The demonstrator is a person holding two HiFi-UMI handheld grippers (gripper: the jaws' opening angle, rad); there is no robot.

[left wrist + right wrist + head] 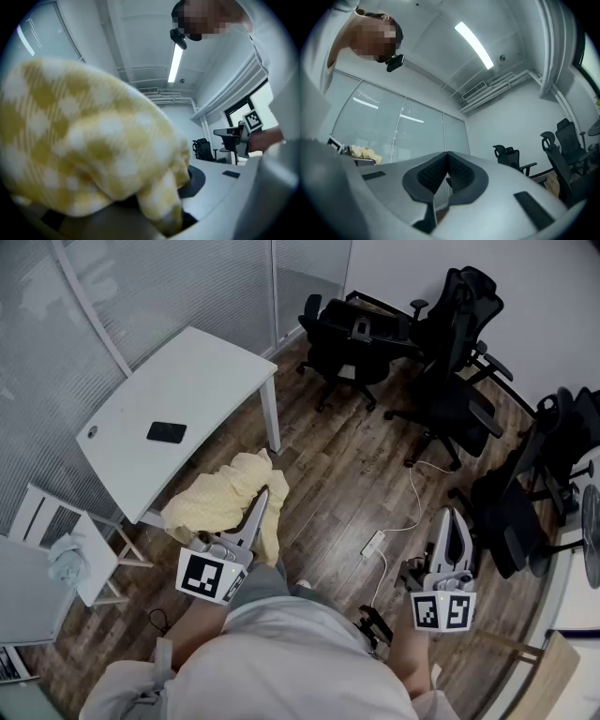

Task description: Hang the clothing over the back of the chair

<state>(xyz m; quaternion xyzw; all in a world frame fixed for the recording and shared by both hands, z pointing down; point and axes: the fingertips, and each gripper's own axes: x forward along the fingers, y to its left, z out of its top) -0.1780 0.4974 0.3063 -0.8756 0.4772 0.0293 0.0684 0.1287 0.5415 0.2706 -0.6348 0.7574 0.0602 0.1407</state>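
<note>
Gripping yellow checked garment, left gripper jaws clamped on bunched fabric. Cloth hangs in air just beside near corner of white table. Right gripper pinched tight, nothing in it, over wood floor. Black phone lying on table. Further back, black office chairs along wall, well apart from garment.

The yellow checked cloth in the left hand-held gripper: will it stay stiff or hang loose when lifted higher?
Probably floppy: the yellow checked cloth sags in soft folds around the left hand-held gripper. Likely light, since one pinch carries it. It drapes over the jaws, so it may trail and snag.
</note>
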